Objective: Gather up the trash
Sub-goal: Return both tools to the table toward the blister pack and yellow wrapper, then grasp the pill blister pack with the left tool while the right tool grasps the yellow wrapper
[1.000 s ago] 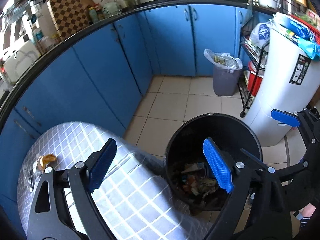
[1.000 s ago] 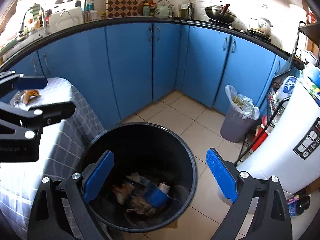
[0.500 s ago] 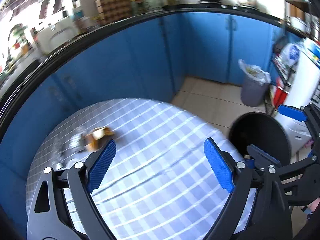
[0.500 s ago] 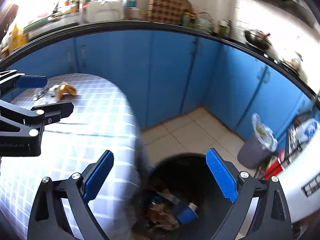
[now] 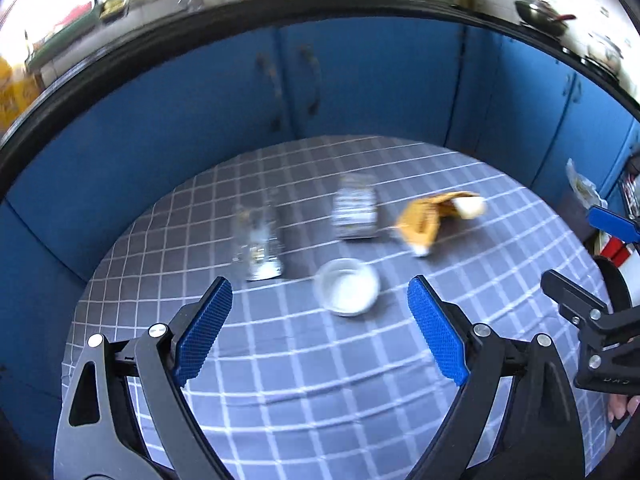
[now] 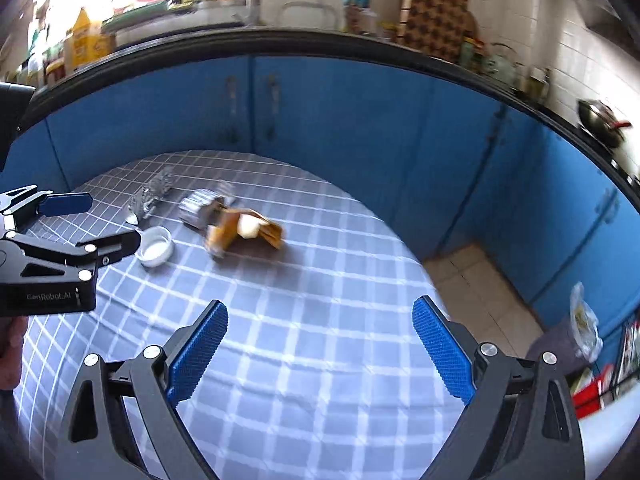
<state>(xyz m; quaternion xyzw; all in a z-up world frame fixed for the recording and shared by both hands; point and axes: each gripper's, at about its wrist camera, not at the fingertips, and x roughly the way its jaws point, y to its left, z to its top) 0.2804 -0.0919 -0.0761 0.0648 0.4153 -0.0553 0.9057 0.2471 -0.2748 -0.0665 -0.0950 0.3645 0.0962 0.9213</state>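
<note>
Both tongs, left gripper [image 5: 320,324] & right gripper [image 6: 320,346], gape wide, empty, over grey checked tablecloth [image 5: 320,400]; aimed at round white shallow dish [image 5: 347,286] & blurry orange wrapper [image 5: 424,220], prob. next pickups.

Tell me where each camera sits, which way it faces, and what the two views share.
Left wrist: sits on the left gripper, looking down over its open fingers at the checked table; the right gripper shows at the right edge.
Right wrist: sits on the right gripper, open, looking down at the table and blue cabinets; the left gripper and part of a hand show at left.
Shared: white cup, yellow wrapper, crumpled clear plastic.
</note>
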